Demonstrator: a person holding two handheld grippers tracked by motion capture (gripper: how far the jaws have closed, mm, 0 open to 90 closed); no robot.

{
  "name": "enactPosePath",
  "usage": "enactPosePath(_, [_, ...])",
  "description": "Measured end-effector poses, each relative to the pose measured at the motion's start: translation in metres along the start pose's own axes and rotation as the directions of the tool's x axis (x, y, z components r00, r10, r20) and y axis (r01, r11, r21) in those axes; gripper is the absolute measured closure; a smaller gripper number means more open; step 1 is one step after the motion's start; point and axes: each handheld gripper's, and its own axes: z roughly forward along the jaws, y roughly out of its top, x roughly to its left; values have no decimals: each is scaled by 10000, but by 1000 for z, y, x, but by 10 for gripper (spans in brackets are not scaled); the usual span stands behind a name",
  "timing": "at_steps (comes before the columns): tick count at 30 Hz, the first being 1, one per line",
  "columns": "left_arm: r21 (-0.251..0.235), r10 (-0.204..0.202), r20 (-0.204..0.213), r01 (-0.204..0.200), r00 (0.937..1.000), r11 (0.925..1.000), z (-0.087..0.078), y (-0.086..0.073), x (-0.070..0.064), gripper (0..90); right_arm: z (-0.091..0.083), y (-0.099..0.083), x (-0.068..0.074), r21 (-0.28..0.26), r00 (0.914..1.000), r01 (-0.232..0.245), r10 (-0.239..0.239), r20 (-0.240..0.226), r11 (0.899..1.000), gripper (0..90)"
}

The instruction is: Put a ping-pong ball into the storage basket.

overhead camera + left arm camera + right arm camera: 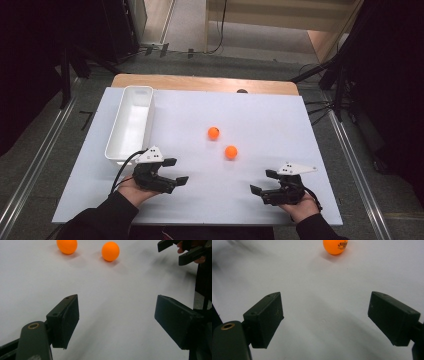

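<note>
Two orange balls lie on the white table top (280, 130), near its middle and a little apart from each other: the far ball (214, 133) sits to the left, the near ball (231, 152) to the right and closer to the person. One white tray (116, 142), long and narrow, stands along the left side of the table, its far end close to the far edge.

Two grippers are held low over the near part of the table, one in each hand, both pointing toward the middle. The left gripper (177, 171) is just beside the near end of the tray, with its jaws wide apart and nothing between them. The right gripper (263, 181) is near the right corner, well apart from the left one, its jaws also spread wide and holding nothing. Neither gripper touches a ball.

In the right gripper view one ball (335, 246) shows dark printed lettering.
</note>
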Motion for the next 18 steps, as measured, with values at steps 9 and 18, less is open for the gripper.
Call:
enactPosePath(9, [157, 136, -27, -136, 9999, 9998, 7, 5, 1, 199, 0, 0, 0, -45, 10000, -13, 13, 31, 10000, 115])
enactPosePath(18, [70, 174, 118, -175, 9998, 9998, 13, 13, 2, 200, 0, 0, -1, -73, 10000, -8, 9, 73, 10000, 116])
